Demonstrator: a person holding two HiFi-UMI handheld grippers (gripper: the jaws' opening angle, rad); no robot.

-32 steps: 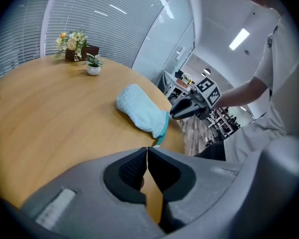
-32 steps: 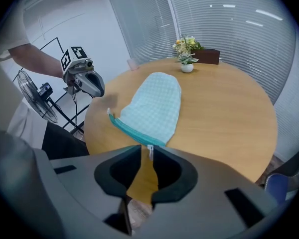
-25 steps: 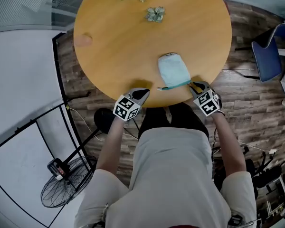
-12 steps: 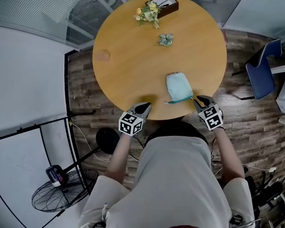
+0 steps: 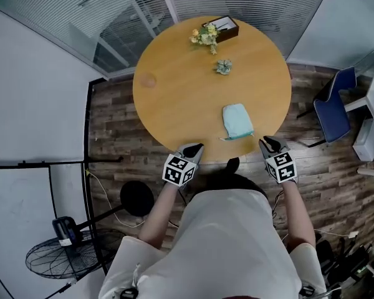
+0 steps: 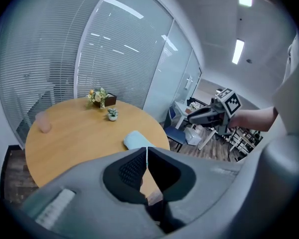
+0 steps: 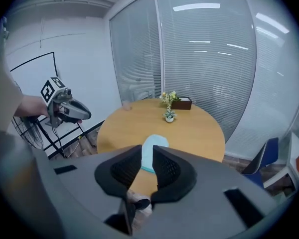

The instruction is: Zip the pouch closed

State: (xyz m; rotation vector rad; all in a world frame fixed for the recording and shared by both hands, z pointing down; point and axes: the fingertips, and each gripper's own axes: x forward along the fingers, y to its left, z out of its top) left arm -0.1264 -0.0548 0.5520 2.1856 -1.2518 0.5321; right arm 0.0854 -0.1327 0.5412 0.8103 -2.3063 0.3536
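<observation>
You are holding two grippers, one left gripper (image 5: 196, 147) and one right gripper (image 5: 266, 143), at the edge of one round wooden table (image 5: 174, 104). It is carrying five things: one pale blue pouch (image 5: 237, 121), one small potted plant (image 5: 223, 66), one dark box (image 5: 223, 25), one bunch of flowers (image 5: 204, 36) and one pinkish cup (image 5: 149, 80). One blue chair (image 5: 333, 111) and one fan (image 5: 53, 257) are standing on the floor.

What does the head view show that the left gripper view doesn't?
Only the head view shows the fan standing on the floor. Only the left gripper view shows the ceiling lights. Both show the round table, the light blue pouch lying near its edge, and the flowers at the far side.
</observation>
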